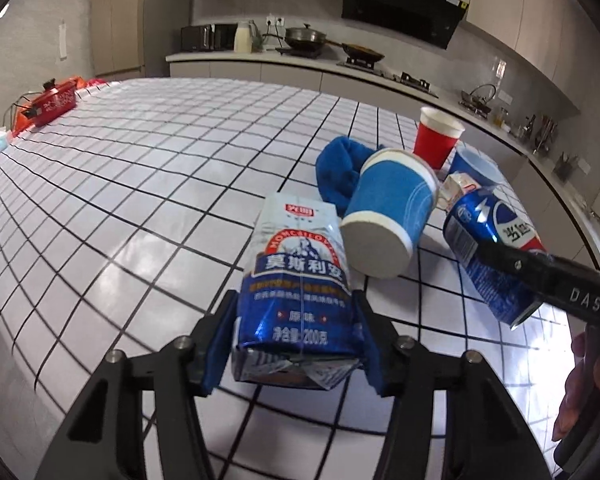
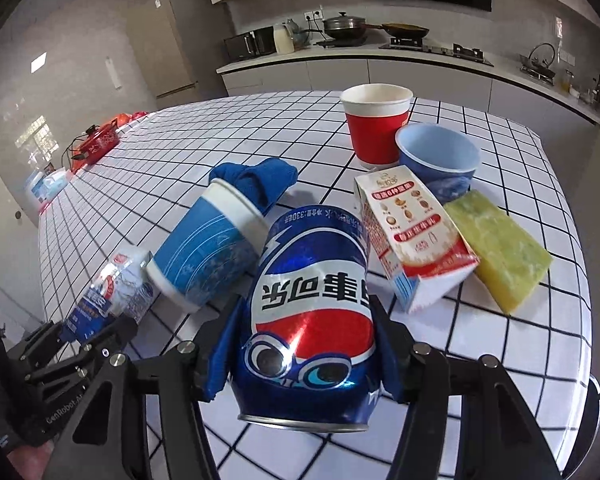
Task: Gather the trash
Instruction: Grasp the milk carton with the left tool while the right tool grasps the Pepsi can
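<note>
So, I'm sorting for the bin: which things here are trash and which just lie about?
Trash: milk carton, cola can, blue paper cup, red cup, beige carton.
Lying about, probably: blue cloth, sponge, blue bowl.

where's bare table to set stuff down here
Free: the wide checkered tablecloth between the red pot and the blue cloth. Crowded: around the tipped blue cup, red cup, carton and sponge.

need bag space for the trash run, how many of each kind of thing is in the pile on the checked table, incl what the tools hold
paper cups: 2, blue lying, red upright
cartons: 2, yogurt carton in left tool, small carton lying
pepsi can: 1, in right tool
blue bowl: 1
blue cloth: 1
yellow sponge: 1
total: 8
</note>
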The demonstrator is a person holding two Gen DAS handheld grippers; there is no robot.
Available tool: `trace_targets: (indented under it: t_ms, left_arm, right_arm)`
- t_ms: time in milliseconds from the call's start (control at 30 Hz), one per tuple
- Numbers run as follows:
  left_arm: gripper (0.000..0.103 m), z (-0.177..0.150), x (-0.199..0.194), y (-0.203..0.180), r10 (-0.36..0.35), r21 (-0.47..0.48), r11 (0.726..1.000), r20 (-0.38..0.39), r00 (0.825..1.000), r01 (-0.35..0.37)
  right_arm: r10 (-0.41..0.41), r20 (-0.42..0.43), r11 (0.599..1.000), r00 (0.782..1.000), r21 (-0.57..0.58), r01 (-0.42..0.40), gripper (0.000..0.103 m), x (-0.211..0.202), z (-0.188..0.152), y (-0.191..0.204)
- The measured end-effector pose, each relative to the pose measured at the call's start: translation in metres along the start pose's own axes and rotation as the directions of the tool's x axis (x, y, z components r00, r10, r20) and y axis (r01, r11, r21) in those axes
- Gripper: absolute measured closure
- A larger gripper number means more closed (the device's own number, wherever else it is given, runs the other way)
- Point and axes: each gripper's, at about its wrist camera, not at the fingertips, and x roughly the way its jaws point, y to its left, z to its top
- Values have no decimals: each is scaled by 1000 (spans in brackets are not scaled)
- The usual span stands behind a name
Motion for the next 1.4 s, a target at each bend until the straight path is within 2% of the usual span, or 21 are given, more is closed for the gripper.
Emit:
trace_targets:
  t_ms: [100, 200, 300, 333, 400, 667, 833, 1400]
  left_arm:
    - [47, -3, -3, -5, 3, 4, 1000, -1, 1000, -3]
    - [47, -8, -2, -7, 6, 3, 1000, -9, 1000, -6]
    - [47, -13, -2, -9, 3, 2, 1000, -18, 1000, -3]
    - [47, -14, -1, -10, -1, 3, 1000, -24, 1000, 1]
    - [47, -14, -3, -13, -4, 8, 1000, -24, 1000, 5]
    - [47, -8, -22, -39, -42, 41, 998, 9, 999, 41]
    - [47, -10, -40, -75, -90, 92, 992, 31, 995, 87]
    - [47, -38, -74, -208, -233, 226, 948, 18, 972, 224]
  right_arm:
    - [11, -1, 1000, 1000, -7, -11, 42, -6, -8, -2]
    - [26, -96, 1000, 995, -7, -27, 40, 9, -11, -4]
    - [4, -104, 1000, 995, -25, -7, 36, 11, -6, -2]
    - [-12, -124, 999, 992, -31, 8, 40, 15, -5, -2]
    - [5, -129, 999, 992, -31, -9, 41, 15, -5, -4]
    - [-1, -23, 1000, 1000, -5, 1, 41, -39, -11, -14]
    - [-24, 20, 1000, 1000, 13, 24, 41, -80, -19, -34]
    - [-150, 70, 979, 986, 149, 139, 41, -195, -85, -158]
